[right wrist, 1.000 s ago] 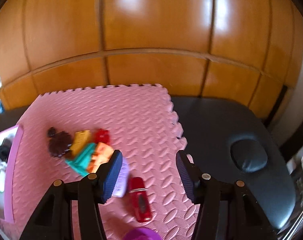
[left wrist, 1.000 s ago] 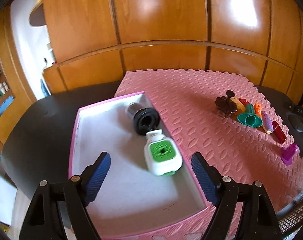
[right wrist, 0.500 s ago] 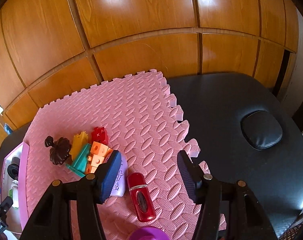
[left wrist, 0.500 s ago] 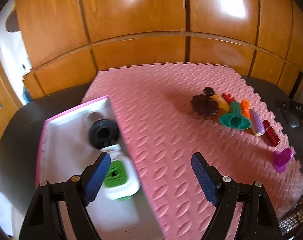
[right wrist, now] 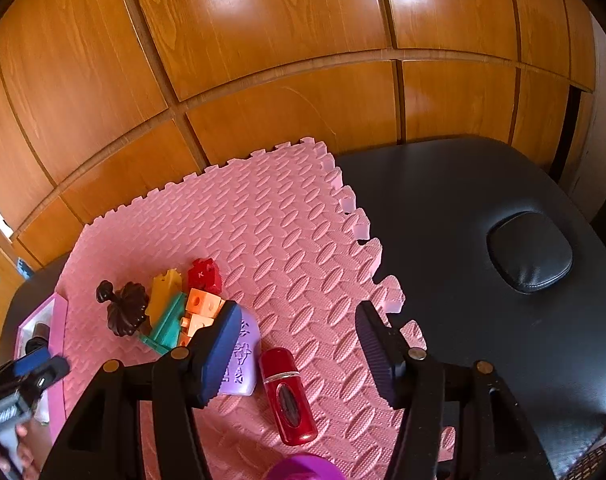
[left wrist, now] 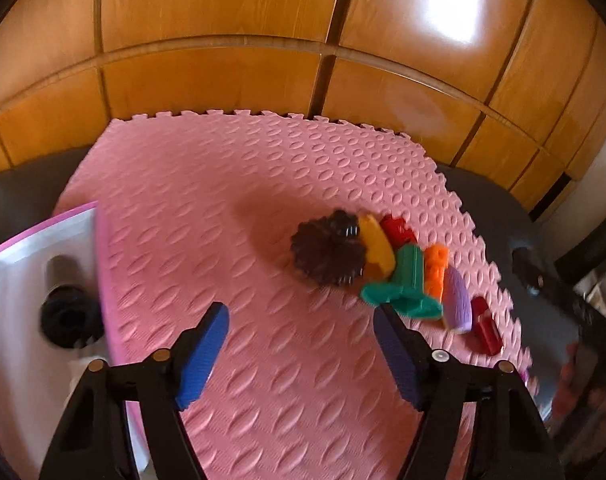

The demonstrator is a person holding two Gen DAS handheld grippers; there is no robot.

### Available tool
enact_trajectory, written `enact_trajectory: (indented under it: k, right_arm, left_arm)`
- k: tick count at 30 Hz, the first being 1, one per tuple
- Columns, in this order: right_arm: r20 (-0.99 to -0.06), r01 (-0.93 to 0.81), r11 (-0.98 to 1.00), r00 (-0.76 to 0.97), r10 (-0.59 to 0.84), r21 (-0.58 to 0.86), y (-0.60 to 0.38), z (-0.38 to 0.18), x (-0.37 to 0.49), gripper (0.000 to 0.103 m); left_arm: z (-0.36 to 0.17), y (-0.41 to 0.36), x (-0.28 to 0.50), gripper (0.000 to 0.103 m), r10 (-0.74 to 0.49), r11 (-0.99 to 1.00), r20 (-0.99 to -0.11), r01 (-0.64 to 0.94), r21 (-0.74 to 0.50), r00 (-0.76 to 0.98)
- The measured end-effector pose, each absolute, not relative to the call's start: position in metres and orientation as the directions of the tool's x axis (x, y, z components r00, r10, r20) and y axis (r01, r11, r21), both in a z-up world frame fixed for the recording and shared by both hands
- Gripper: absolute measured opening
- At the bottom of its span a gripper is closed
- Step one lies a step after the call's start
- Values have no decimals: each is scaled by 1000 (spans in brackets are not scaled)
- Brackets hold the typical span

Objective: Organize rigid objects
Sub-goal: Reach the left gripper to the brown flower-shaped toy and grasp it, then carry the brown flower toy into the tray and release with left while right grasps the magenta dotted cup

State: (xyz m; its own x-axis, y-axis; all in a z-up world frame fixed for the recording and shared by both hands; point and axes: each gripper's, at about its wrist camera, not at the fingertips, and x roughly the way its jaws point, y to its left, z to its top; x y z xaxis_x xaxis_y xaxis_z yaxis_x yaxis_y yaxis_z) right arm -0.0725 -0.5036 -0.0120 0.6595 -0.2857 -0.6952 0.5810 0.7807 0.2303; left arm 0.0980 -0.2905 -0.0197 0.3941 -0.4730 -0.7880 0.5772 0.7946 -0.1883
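A black padded table (right wrist: 483, 280) carries a pink foam mat (left wrist: 231, 208), and a pink-rimmed box (left wrist: 7, 276) holding a black round object (left wrist: 69, 322) sits to the left of the left gripper (left wrist: 301, 344). That gripper's jaws are closing with nothing but bare mat between them; the toy cluster lies just ahead and to its right: brown ridged piece (left wrist: 327, 252), yellow block (left wrist: 377, 248), teal piece (left wrist: 403, 284), orange block (left wrist: 436, 270). The right gripper (right wrist: 297, 354) stands part open and holds nothing, a red capsule-shaped item (right wrist: 289, 396) lying on the mat between its fingers and a lilac embossed piece (right wrist: 245, 354) against its left finger.
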Motion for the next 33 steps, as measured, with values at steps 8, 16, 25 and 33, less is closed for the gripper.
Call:
enact_trajectory:
  k: [8, 16, 25, 33]
  right_arm:
    - [-704, 564, 790, 662, -257, 242, -502, -13, -69, 60]
    - [-709, 566, 792, 655, -262, 230, -503, -15, -67, 60]
    - [-713, 598, 750, 653, -254, 281, -516, -17, -73, 60]
    - [-794, 631, 689, 593, -132, 357, -528, -38, -77, 60]
  left_arm:
    - [-30, -341, 115, 76, -441, 802, -746, 593, -78, 499]
    - [-45, -360, 129, 23, -476, 775, -733, 626, -87, 486]
    - [-36, -318, 89, 23, -492, 773, -729, 624, -114, 476]
    - [-19, -284, 40, 23, -540, 736, -709, 664, -135, 454]
